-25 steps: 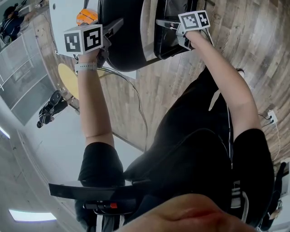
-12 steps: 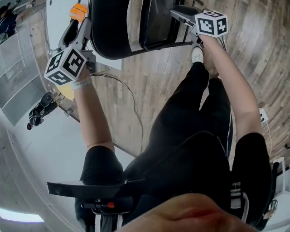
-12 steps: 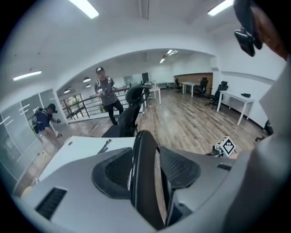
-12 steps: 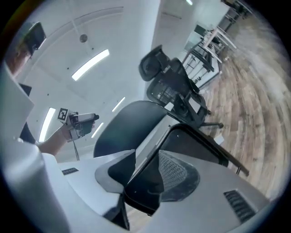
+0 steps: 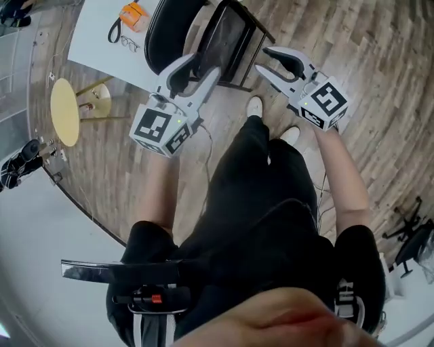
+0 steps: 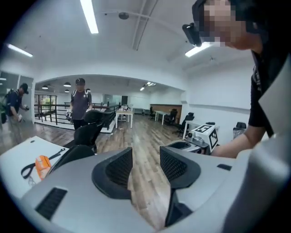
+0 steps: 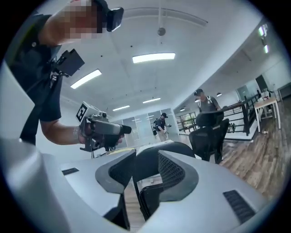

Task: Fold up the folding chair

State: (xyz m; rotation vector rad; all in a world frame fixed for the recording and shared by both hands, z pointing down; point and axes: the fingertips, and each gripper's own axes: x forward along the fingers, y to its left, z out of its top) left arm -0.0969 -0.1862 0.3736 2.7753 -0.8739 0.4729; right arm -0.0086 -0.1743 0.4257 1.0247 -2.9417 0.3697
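Hold left gripper and right gripper, jaws just spread apart and gripping nothing, square to the far folding chair before regripping.

The folding chair runs off the head view's top edge, so its upper part is cut off. In the right gripper view only a dark middle strip of it shows. The right tool, whose jaws have just been opening and stand apart with nothing gripped between them, covers both its sides. The white surface is also cut by the top edge, and the orange thing on it is too small to name. A dark object at the left edge is half out of frame and unreadable. The person's legs hide the heels of the white shoes.
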